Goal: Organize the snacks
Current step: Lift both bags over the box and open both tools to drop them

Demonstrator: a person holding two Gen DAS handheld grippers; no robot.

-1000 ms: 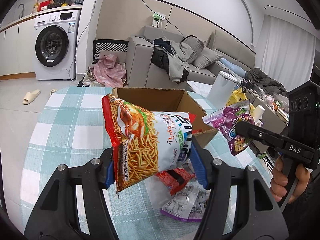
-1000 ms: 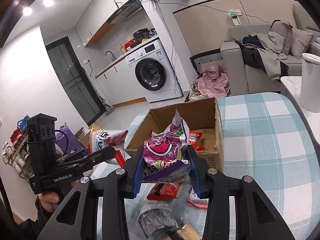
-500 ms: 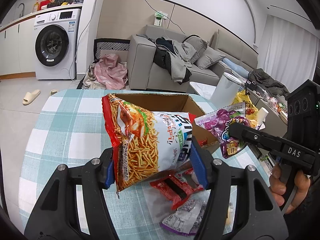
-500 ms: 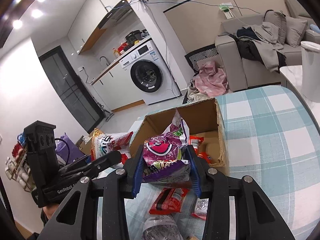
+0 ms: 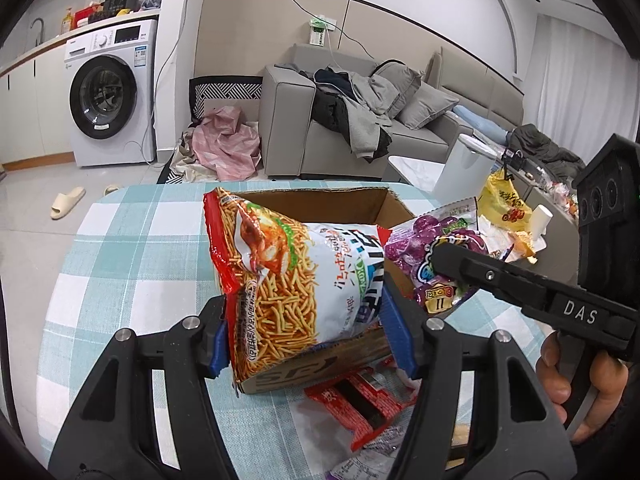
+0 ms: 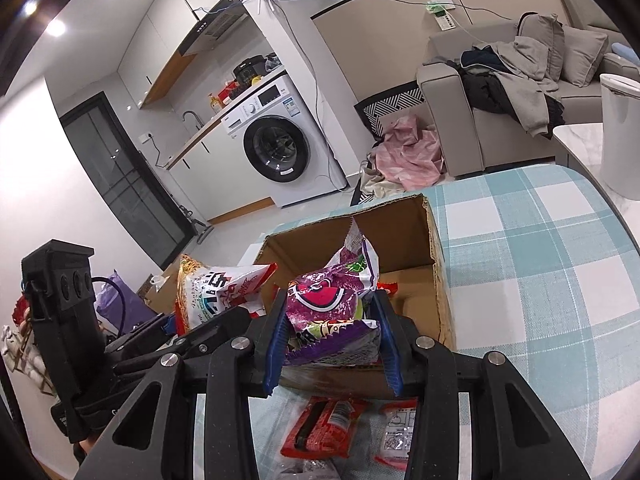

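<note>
Surface: a table under a teal-and-white checked cloth (image 5: 132, 248) is filling the foreground in both wrist views. Behind it a tiled floor is running to a white washing machine (image 5: 110, 96) set under a counter. A grey sofa (image 5: 360, 120) is carrying a heap of dark and grey clothes, and a pink cloth (image 5: 226, 142) is lying on the floor beside it. A pale slipper (image 5: 68, 202) is sitting on the tiles. A white bin (image 6: 620, 136) is standing past the table's far edge.

Count: one open cardboard box (image 6: 438, 276) is standing on the cloth. Two snack bags are being held in the air. On the cloth in front of the box one red wrapper (image 6: 320, 426) and one white-and-red sachet (image 6: 396, 436) are lying; more wrappers at the frame edge are too cropped to count. Small red packets are showing inside the box, number unclear.

Left gripper (image 5: 310, 330): its blue pads are pressing both sides of the noodle-stick bag (image 5: 288, 276), which is hanging over the near wall of the box.

Right gripper (image 6: 332, 342): its jaws are clamping the purple candy bag (image 6: 332, 300) just over the box's near rim. A person's hand (image 5: 580, 380) is gripping its handle at the right of the left view.
</note>
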